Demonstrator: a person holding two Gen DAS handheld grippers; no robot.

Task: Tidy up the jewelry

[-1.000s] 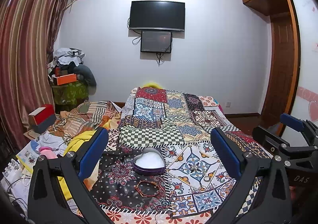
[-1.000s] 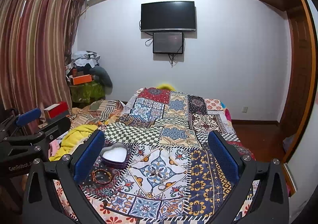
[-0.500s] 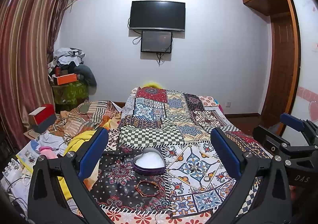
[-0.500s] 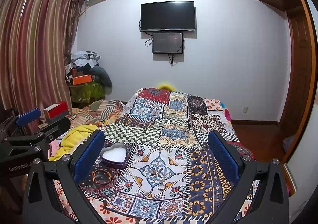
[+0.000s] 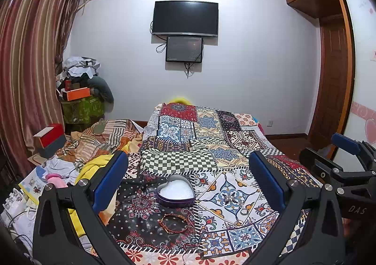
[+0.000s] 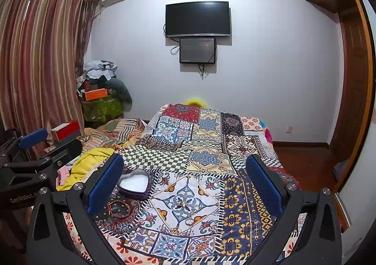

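Left wrist view: left gripper (image 5: 188,175) held above a patchwork bedspread (image 5: 211,147), blue-padded fingers (image 5: 110,178) spread wide, nothing between them. Heart-shaped tin (image 5: 176,194), white inside, sits on the dark patch between the fingers. Beaded bracelet (image 5: 173,220) lies just in front of the tin, not touching it. Small metal pieces, likely rings (image 5: 244,212), rest to the right on the blue-and-white patch; details too small to tell. Right gripper (image 5: 340,171) shows at the right edge.

Right wrist view: right gripper (image 6: 185,178) also above the bedspread (image 6: 235,147), fingers (image 6: 263,182) wide apart and empty. Tin (image 6: 135,184) close beside the left finger; bracelet (image 6: 118,207) near it. A jewelled piece (image 6: 181,204) and rings (image 6: 189,221) lie on the central patch. Left gripper (image 6: 35,164) visible at the left edge. Television (image 6: 197,19) on the far wall.
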